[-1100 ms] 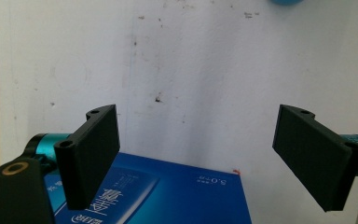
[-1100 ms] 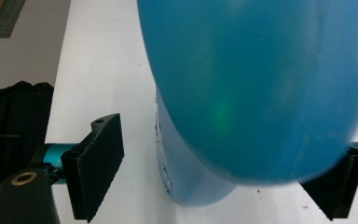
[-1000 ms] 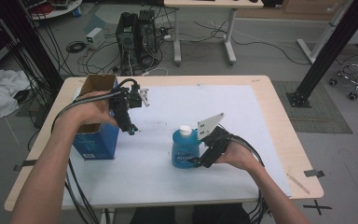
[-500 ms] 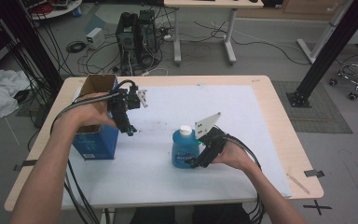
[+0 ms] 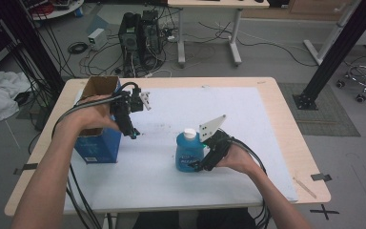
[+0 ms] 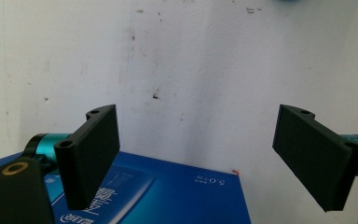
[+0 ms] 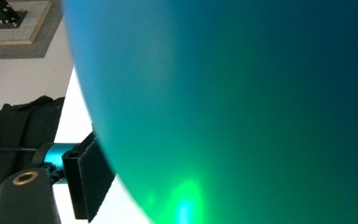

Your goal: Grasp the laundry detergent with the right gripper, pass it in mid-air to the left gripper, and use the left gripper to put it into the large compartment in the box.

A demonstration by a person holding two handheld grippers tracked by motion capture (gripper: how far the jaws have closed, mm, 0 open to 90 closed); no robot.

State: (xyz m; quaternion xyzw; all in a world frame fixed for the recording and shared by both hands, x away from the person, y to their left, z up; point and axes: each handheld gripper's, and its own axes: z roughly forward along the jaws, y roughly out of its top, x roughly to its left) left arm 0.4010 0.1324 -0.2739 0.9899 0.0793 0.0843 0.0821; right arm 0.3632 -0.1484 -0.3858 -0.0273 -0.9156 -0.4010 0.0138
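Note:
A blue liquid bottle [image 5: 187, 153] with a white cap stands upright on the white mat, right of centre. My right gripper [image 5: 199, 161] grips its lower body from the right. In the right gripper view the bottle [image 7: 242, 107] is very close, with one black pad [image 7: 91, 179] pressed against its side and the other pad hidden. My left gripper [image 5: 133, 134] hangs open, tips down, just right of a blue carton [image 5: 97, 145]. In the left gripper view the jaws [image 6: 198, 116] stand wide apart with nothing between them, above the carton's edge [image 6: 177, 196].
The white mat [image 5: 248, 129] covers most of the wooden table [image 5: 286, 119]. The carton's brown flaps [image 5: 100, 87] are open at the back left. Cables trail off the near edge from both grippers. Beyond the table are a computer tower, desk legs and a chair.
My right gripper has edged left and closed in on the bottle's side. The left gripper and the carton have hardly moved.

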